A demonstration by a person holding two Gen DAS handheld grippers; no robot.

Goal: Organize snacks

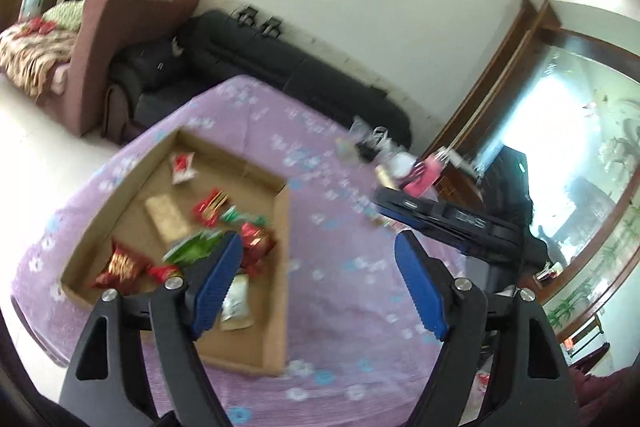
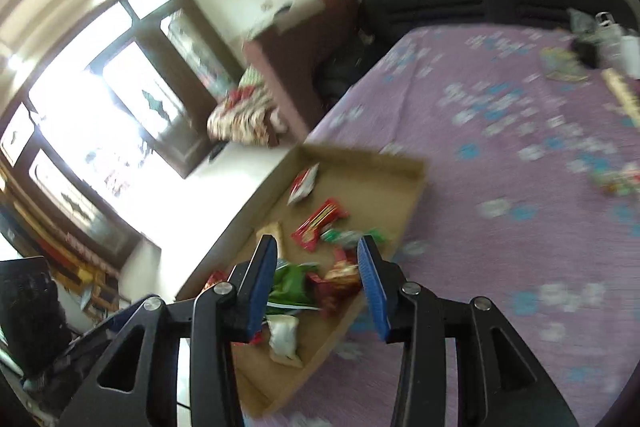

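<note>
While both views are blurred, the left gripper [image 1: 318, 283] is spread wide with nothing between its blue pads, above the purple flowered cloth [image 1: 340, 291] and the right edge of the cardboard tray [image 1: 280, 267]. The right gripper [image 2: 318, 283] is also wide and holds nothing; it hangs over the tray's near end. Inside the tray lie the snacks: red packets [image 2: 318, 223], a green packet [image 2: 290, 285] and a white packet [image 2: 284, 337]. More small items [image 2: 618, 181] lie on the cloth, well apart from the tray.
</note>
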